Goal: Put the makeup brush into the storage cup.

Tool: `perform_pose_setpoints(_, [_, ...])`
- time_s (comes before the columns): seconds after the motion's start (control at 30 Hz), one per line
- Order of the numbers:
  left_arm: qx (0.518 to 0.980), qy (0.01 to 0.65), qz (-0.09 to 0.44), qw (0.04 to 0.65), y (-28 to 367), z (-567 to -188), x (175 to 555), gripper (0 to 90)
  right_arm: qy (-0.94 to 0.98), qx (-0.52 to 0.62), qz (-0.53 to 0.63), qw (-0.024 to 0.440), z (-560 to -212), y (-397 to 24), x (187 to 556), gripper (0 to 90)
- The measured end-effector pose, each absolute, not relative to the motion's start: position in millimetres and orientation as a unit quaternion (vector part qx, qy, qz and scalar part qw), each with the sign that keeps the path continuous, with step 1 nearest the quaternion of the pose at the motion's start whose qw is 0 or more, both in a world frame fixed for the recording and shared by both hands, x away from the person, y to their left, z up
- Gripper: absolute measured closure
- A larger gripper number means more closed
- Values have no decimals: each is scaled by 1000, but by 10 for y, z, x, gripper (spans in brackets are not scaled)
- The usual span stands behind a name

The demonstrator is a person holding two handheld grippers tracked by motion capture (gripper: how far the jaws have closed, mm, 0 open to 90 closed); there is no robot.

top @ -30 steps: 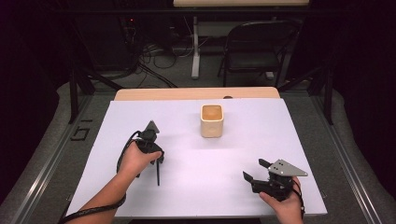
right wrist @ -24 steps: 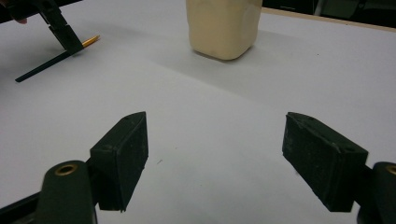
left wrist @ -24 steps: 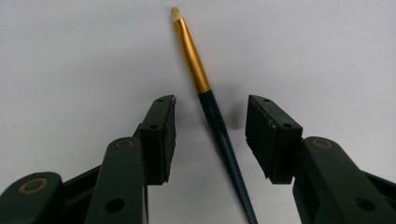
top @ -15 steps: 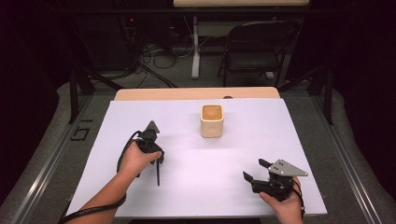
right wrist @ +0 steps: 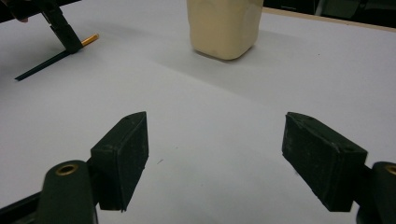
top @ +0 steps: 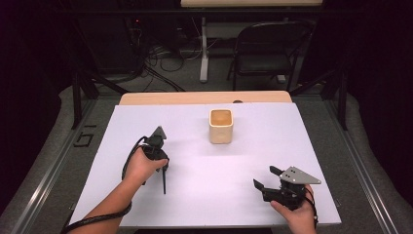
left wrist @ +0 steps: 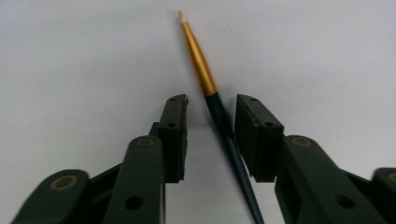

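Brush [left wrist: 223, 122]: dark teal-green handle, gold ferrule, pale cream tip. Cup [top: 221, 126] at far centre: plain pale cream, tan inside. Sheet [top: 204, 195]: plain white with a faint lilac cast. Table [top: 146, 98] edge at far side: light wood. Left gripper [left wrist: 211, 122] and right gripper [top: 267, 179]: black; grey plate on right one.

Tool [left wrist: 211, 135] closing round paintbrush [left wrist: 215, 105].
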State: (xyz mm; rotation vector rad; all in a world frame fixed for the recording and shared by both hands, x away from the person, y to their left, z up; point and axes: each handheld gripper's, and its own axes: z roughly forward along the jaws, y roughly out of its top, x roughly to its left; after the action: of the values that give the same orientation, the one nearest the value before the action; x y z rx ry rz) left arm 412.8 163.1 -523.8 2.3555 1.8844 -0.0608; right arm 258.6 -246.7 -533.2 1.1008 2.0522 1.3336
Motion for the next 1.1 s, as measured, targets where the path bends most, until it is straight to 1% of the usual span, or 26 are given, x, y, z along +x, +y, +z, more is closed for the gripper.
perform_pose_setpoints(0.13, [780, 623, -7, 55, 1615, -5243, 4124, 725, 745, 399, 483, 228, -5328, -2470, 2583, 228])
perform_pose_setpoints(0.2, [783, 621, -4, 48, 1625, -5238, 4126, 773, 745, 400, 483, 227, -5329, -2471, 2584, 228])
perform_pose_setpoints(0.3, [777, 627, -6, 55, 1649, -5245, 4130, 817, 741, 399, 489, 230, -5337, -2465, 2590, 229])
perform_pose_setpoints(0.4, [778, 626, -14, 55, 1676, -5241, 4139, 822, 745, 399, 484, 227, -5330, -2471, 2585, 229])
perform_pose_setpoints(1.1, [779, 624, -18, 53, 1673, -5241, 4156, 833, 742, 400, 488, 227, -5342, -2474, 2596, 230])
